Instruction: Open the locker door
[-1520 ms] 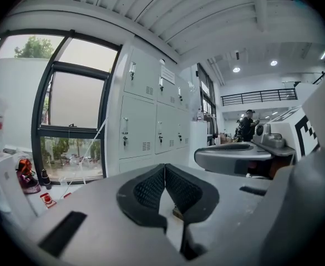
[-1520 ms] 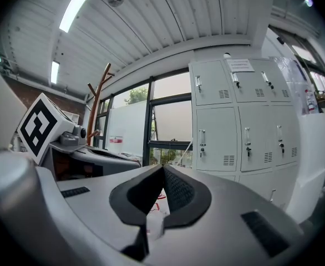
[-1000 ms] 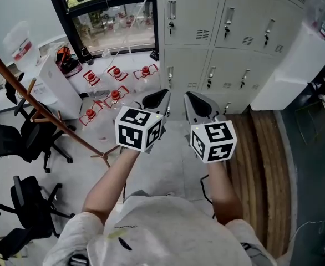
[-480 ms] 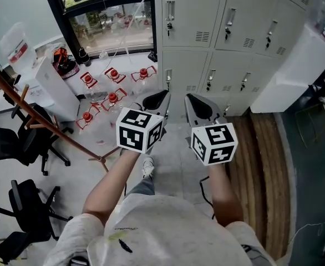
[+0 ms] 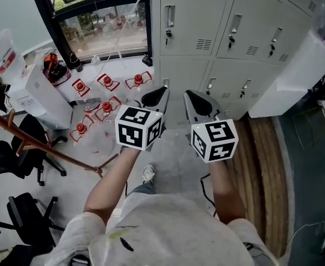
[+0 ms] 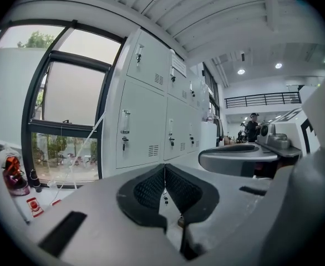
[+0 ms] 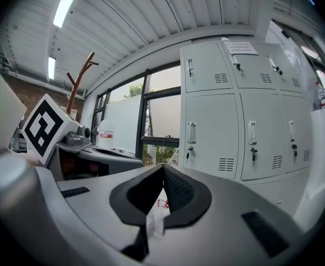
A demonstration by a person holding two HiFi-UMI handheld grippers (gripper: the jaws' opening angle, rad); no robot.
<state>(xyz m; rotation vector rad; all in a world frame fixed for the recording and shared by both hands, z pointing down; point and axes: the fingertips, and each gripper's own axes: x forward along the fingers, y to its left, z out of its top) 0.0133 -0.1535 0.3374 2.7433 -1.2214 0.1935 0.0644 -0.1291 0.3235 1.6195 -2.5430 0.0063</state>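
While both grippers hang well short of the lockers (image 5: 245,15), we judge the risks to lie in the approach.

- Which locker door is meant we cannot tell. The bank fills the upper centre and upper right of the head view. The nearest upper door (image 5: 186,13) stands shut above the grippers.
- Its handle (image 5: 169,15) is slim and upright, and a key (image 5: 167,36) dangles just below it. Jaws coming in off-line could slip off the handle or knock the key.
- If the lock is turned, a pull would only strain the grip; we cannot read the lock from here.
- A wooden coat stand (image 5: 51,148) leans across the left of the frame, and red-topped items (image 5: 106,107) sit on the floor at upper left. A wide left swing could clip them.

Jaws:
- The left gripper (image 5: 156,97) has its pads pressed together at the tips, with nothing between them and touching nothing.
- The right gripper (image 5: 198,103) is likewise closed tight and empty, well apart from any door.
- Both would have to part before either could take a handle.
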